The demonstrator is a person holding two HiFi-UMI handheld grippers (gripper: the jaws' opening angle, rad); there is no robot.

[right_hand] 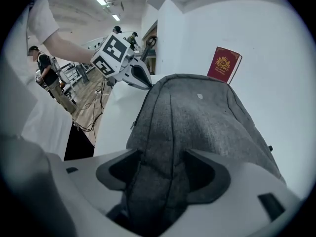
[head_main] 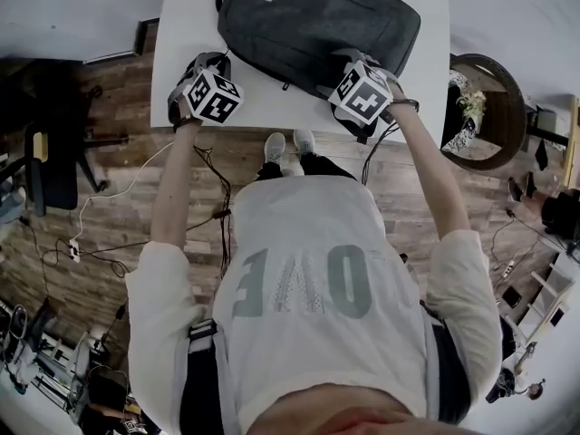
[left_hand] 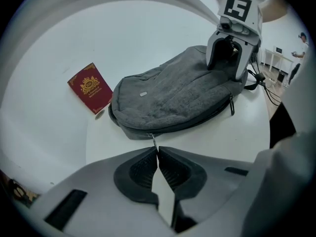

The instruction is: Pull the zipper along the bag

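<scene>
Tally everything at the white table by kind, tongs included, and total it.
Grey fabric backpack: 1
Dark red booklet with gold crest: 1
Hand-held tongs: 2, left tongs and right tongs
Total: 4

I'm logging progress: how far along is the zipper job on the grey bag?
Done: the left gripper has its jaws shut on the zipper pull at one end of the bag. In hand: the right gripper's open jaws straddle the other end. Left: drawing the pull along the bag.
</scene>
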